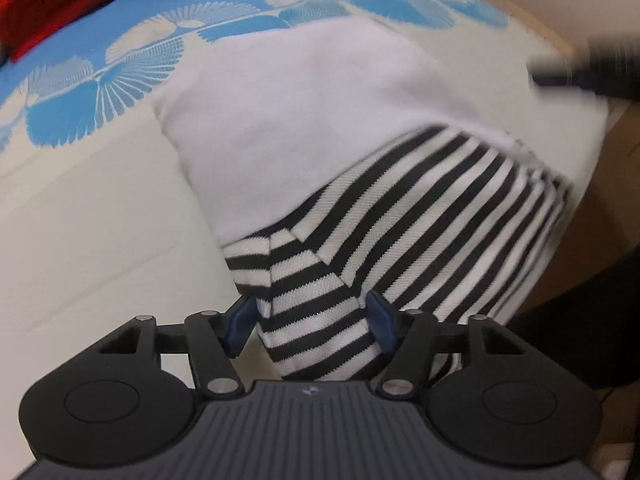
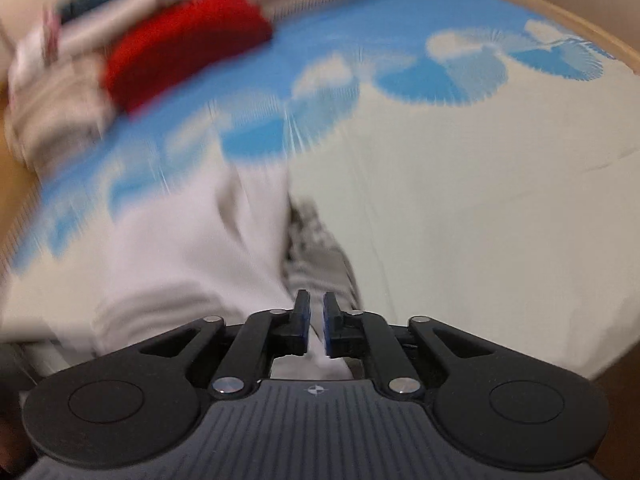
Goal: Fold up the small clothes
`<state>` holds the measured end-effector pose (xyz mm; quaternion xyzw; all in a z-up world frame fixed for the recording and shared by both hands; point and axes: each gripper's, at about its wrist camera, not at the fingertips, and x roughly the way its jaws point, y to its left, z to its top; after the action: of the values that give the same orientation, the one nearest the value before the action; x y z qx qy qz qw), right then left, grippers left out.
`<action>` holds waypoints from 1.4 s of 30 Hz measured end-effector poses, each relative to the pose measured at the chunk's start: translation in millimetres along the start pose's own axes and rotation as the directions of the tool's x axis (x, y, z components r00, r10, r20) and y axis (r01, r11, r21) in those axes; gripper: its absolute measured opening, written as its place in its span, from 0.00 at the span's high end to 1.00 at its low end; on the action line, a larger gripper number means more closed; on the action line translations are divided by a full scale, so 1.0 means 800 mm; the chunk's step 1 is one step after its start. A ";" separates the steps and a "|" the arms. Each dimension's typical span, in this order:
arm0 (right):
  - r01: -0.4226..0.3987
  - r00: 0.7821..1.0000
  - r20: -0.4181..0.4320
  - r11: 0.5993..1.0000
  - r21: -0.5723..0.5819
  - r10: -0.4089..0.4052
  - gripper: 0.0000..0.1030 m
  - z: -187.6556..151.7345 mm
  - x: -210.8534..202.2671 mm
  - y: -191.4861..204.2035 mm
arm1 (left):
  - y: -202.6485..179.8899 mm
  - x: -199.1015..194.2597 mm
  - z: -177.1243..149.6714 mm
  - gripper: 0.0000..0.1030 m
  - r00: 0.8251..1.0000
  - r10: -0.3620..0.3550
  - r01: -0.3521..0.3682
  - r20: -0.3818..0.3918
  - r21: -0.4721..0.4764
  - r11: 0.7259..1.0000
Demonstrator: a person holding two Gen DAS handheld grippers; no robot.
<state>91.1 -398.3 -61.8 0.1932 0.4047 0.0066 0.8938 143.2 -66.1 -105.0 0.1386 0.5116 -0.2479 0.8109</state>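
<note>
A small garment with a white body (image 1: 304,120) and black-and-white striped part (image 1: 432,216) lies on the bed cover (image 1: 80,216). My left gripper (image 1: 310,318) has its jaws wide apart on either side of a striped fold; the fabric lies between the blue pads (image 1: 240,320). In the blurred right wrist view, my right gripper (image 2: 316,324) has its jaws nearly closed with a narrow gap, over the white cloth (image 2: 192,248) and a striped edge (image 2: 316,248). Whether cloth is pinched there I cannot tell. The right gripper shows as a dark blur in the left wrist view (image 1: 588,68).
The cover is cream with a blue fan pattern (image 1: 120,64). A red cloth (image 2: 188,44) and a pile of other clothes (image 2: 60,80) lie at the far side. The bed's edge (image 1: 580,216) drops off right of the garment, with a wooden floor beyond.
</note>
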 end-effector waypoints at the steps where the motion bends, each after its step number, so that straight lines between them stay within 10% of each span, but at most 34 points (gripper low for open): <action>1: -0.024 0.999 0.031 1.000 0.020 0.024 0.85 0.009 0.001 -0.001 | -0.001 -0.002 0.003 0.33 1.000 -0.003 0.003 0.002 -0.006 1.000; 6: -0.106 0.994 0.038 0.993 0.059 0.104 0.62 0.059 0.052 0.012 | 0.006 -0.007 0.001 0.28 1.000 -0.011 0.012 0.011 -0.033 0.999; 13: -0.167 0.982 -0.041 0.956 0.241 0.182 0.58 0.097 0.158 0.008 | 0.021 -0.014 -0.011 0.23 1.000 -0.022 0.023 0.020 -0.055 0.998; 17: -0.183 0.978 -0.055 0.951 0.248 0.202 1.00 0.099 0.180 0.015 | 0.025 -0.013 -0.011 0.22 0.999 -0.035 0.036 0.019 -0.060 0.998; 21: -0.137 0.985 0.138 0.952 0.274 0.102 1.00 0.115 0.146 0.001 | 0.028 -0.011 -0.010 0.22 0.999 -0.038 0.039 0.022 -0.057 0.998; 23: -0.010 0.998 0.061 0.957 0.289 -0.008 1.00 0.114 0.159 -0.012 | 0.027 -0.010 -0.009 0.22 0.999 -0.036 0.037 0.022 -0.051 0.998; 25: -0.073 0.997 0.003 0.953 0.295 0.076 1.00 0.112 0.168 -0.017 | 0.028 -0.011 -0.009 0.22 0.999 -0.036 0.037 0.021 -0.054 0.998; 28: -0.210 0.975 -0.013 0.935 0.284 0.223 0.79 0.108 0.167 -0.004 | 0.025 -0.011 -0.009 0.22 0.999 -0.029 0.030 0.023 -0.052 0.998; 30: -0.174 0.982 -0.030 0.954 0.245 0.187 0.33 0.105 0.168 0.007 | 0.023 -0.012 -0.009 0.22 0.999 -0.023 0.024 0.026 -0.049 0.999; 32: -0.123 0.989 -0.054 0.965 0.233 0.139 0.33 0.101 0.174 0.012 | 0.022 -0.013 -0.011 0.22 0.999 -0.021 0.022 0.028 -0.050 0.998; 35: -0.130 0.983 -0.088 0.956 0.264 0.158 0.40 0.098 0.187 0.015 | 0.023 -0.014 -0.012 0.22 0.999 -0.026 0.028 0.028 -0.061 0.998; 38: -0.173 0.976 -0.092 0.956 0.237 0.200 0.85 0.091 0.187 0.023 | 0.026 -0.015 -0.012 0.22 0.999 -0.028 0.030 0.031 -0.065 0.997; 42: -0.186 0.982 0.007 0.958 0.217 0.189 0.93 0.099 0.169 0.024 | 0.027 -0.019 -0.012 0.22 0.998 -0.035 0.039 0.051 -0.076 0.996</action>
<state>242.0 -384.4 -105.1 0.3269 0.3889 0.0485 0.8600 142.2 -39.1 -96.2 0.0915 0.5028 -0.2465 0.8234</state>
